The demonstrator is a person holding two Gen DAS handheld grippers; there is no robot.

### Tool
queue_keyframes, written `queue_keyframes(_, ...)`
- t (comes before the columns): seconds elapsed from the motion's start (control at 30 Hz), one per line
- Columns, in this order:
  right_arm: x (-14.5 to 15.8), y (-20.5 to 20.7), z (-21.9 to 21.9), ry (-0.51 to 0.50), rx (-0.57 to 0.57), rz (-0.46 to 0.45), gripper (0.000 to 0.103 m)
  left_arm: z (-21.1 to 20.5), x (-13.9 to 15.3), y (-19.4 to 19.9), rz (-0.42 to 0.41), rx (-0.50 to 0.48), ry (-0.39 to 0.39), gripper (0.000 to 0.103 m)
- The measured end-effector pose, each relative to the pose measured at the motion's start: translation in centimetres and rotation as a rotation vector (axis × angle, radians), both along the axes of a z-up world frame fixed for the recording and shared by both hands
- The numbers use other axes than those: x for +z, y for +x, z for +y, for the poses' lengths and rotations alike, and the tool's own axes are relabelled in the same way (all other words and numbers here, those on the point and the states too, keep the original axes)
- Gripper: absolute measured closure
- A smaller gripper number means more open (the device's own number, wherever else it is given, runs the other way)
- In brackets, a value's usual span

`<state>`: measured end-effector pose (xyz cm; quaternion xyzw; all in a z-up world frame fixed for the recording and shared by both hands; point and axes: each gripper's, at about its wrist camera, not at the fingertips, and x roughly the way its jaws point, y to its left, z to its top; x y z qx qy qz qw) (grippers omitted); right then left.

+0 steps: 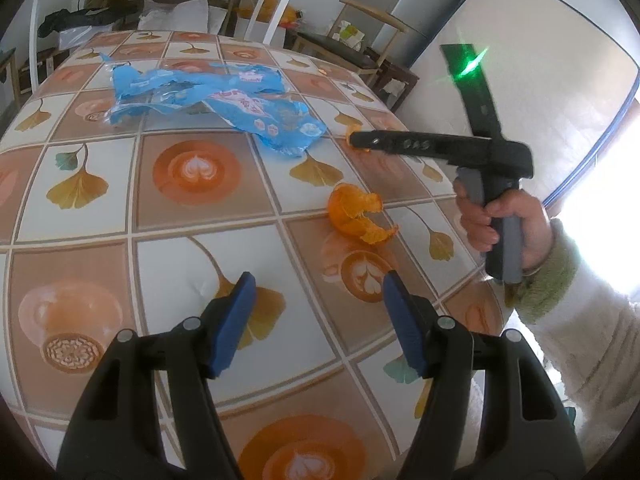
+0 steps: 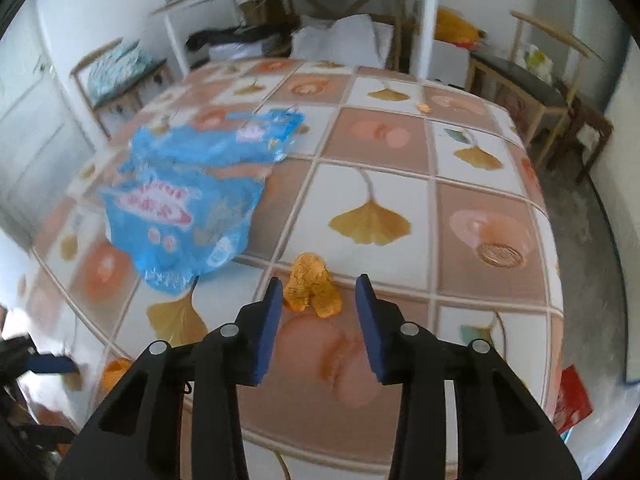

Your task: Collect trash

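A small orange peel (image 2: pixel 312 286) lies on the tiled counter (image 2: pixel 400 184) just ahead of the right gripper (image 2: pixel 320 292), jaws spread and empty, a crumpled blue wrapper (image 2: pixel 188 208) just left; the left gripper (image 1: pixel 320 284) gapes near a larger peel (image 1: pixel 356 216).

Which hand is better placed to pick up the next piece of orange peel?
Right, probably. The right tongs sit open around the small orange peel, pads not yet pressing on it. The left tongs are open over bare tablecloth, short of the larger peel.
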<state>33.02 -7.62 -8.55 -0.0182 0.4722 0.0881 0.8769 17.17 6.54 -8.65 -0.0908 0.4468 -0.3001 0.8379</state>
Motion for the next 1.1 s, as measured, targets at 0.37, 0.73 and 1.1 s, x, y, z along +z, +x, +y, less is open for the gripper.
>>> queue_keyframes(0.37,1.8,-1.5,0.8,0.052,0.030,-0.014,0.094,0.4,-0.1,0.2,0.012,0.010,-0.026,0.041)
queue_keyframes(0.73,3.8,-7.1,2.5,0.441,0.197,0.079,0.088,0.9,0.0,0.4,0.019,0.024,-0.036,0.041)
queue_keyframes(1.1,2.5,-6.2,0.8,0.558,0.121,0.111,0.062,1.0,-0.2,0.4,0.019,0.033,-0.035,0.041)
